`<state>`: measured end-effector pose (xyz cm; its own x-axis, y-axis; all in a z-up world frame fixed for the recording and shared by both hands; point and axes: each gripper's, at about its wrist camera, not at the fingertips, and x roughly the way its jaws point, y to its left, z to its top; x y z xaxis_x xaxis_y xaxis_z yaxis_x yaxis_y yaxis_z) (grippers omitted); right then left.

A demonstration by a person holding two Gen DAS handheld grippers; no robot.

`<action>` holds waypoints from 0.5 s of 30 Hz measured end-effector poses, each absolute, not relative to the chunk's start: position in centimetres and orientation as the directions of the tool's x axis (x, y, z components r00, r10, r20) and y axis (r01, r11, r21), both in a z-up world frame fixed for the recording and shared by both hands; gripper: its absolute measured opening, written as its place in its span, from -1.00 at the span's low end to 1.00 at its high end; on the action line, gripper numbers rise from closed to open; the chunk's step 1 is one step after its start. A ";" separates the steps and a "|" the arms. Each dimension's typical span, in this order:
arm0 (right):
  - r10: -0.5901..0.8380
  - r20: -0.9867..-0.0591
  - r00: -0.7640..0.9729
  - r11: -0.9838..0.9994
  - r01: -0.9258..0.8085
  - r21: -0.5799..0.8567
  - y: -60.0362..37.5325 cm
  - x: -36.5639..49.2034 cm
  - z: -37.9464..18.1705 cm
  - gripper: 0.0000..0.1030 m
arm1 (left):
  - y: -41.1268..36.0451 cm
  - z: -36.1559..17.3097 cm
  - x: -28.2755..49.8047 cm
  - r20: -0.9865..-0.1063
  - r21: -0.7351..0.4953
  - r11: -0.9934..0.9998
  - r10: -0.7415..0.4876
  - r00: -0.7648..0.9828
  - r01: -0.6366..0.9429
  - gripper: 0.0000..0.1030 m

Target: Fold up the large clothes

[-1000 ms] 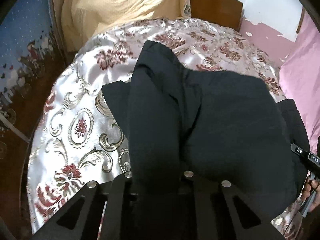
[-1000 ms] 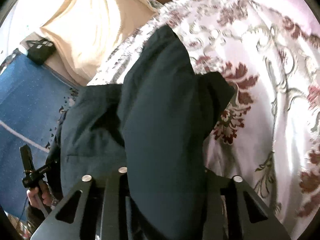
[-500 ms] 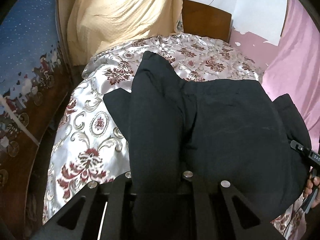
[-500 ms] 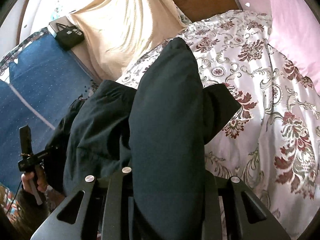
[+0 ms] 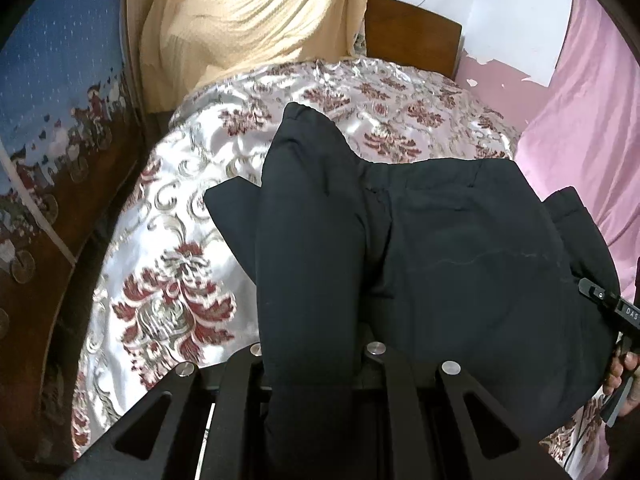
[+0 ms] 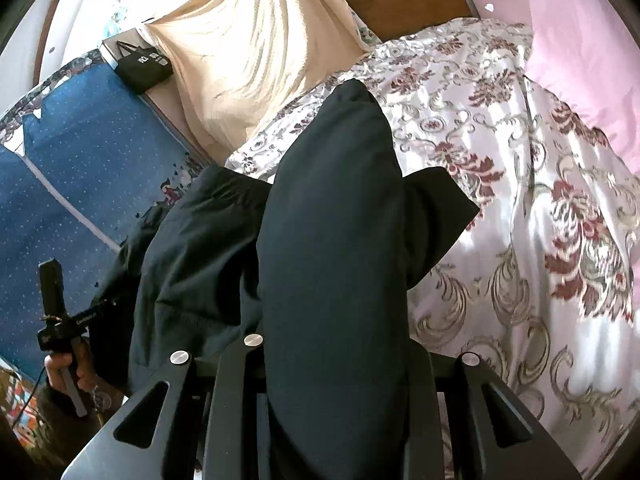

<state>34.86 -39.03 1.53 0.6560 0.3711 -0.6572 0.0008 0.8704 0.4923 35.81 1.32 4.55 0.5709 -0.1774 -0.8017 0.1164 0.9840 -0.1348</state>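
A large black garment (image 5: pixel 460 260) hangs in a bunch over a bed with a floral satin bedspread (image 5: pixel 168 280). My left gripper (image 5: pixel 316 360) is shut on a thick fold of it, and the cloth drapes over the fingers and hides the tips. In the right wrist view the same garment (image 6: pixel 332 220) rises in a long padded fold from my right gripper (image 6: pixel 336 352), which is shut on it. The rest of the cloth sags between the two grippers. Each gripper also shows in the other's view, held in a hand: the right gripper (image 5: pixel 612 308), the left gripper (image 6: pixel 60 320).
A cream cloth (image 5: pixel 248 20) hangs at the head of the bed beside a wooden headboard (image 5: pixel 412 36). Pink fabric (image 5: pixel 580 120) runs along the right side. A blue patterned cloth (image 5: pixel 60 60) stands on the left, with a black bag (image 6: pixel 142 64) above it.
Both grippers have risen and drawn back from the bed with the garment still held. More of the bedspread, headboard and cream cloth has come into view.
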 end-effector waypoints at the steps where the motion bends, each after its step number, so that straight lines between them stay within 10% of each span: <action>1: 0.367 -0.663 0.652 0.874 0.004 0.487 -38.9 34.8 1.1 -0.54 | 1.5 3.9 35.9 -0.806 -0.143 0.983 -0.183 0.562 0.115 -0.71; 11: 0.325 -0.755 0.570 0.883 0.102 0.458 -39.5 35.1 -3.7 -0.36 | 2.5 -0.9 36.4 -0.849 -0.162 0.982 -0.189 0.494 0.097 -0.59; 15: 0.269 -0.801 0.535 0.896 0.167 0.412 -40.0 35.2 -4.8 0.10 | 3.5 -2.1 36.8 -0.874 -0.187 0.982 -0.183 0.450 0.035 -0.40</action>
<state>35.16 -39.96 -4.81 0.5350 0.2687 -0.8010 0.1666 0.8959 0.4119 36.80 3.47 -2.12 0.4496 -0.1830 -0.8743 0.0350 0.9816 -0.1875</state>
